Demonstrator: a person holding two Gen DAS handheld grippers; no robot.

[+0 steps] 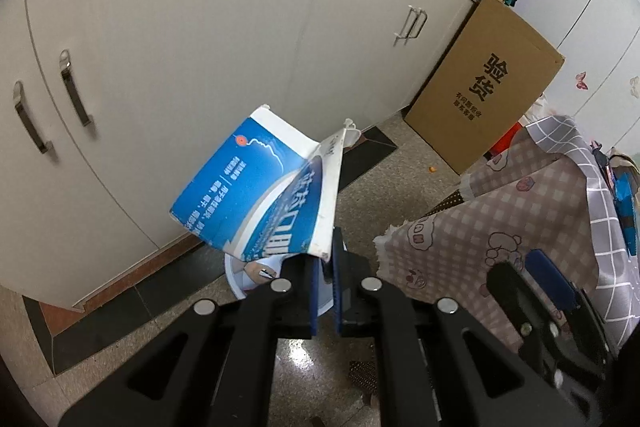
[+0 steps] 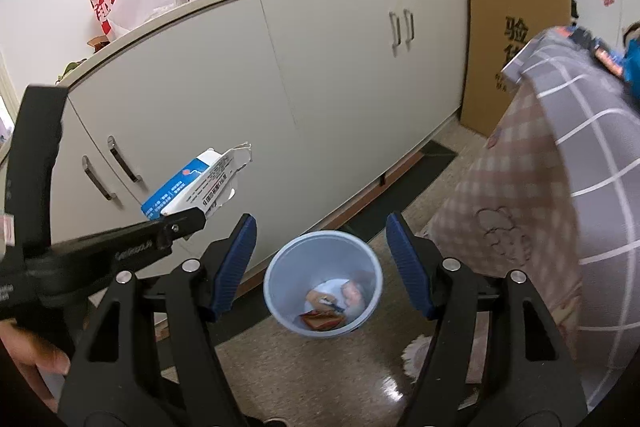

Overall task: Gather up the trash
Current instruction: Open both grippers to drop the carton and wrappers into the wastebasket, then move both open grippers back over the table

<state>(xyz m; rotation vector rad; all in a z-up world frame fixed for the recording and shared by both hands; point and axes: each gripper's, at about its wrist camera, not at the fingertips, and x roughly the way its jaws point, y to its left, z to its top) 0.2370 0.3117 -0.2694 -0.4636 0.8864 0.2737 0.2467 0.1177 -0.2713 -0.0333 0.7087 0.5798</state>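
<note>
The left gripper (image 1: 325, 269) is clamped on a corner of a flattened blue-and-white cardboard carton (image 1: 260, 195), which hides most of the pale blue plastic bin (image 2: 323, 283) below it in the left wrist view. The right gripper (image 2: 322, 267) stands wide with nothing between its ribbed blue pads (image 2: 236, 263), above the round bin. Crumpled wrappers, possibly paper, lie blurred at the bin's bottom. A checked cloth (image 2: 560, 211) drapes at right.

Blue-and-white carton (image 1: 264, 195), pale-blue bin (image 2: 322, 283)
</note>
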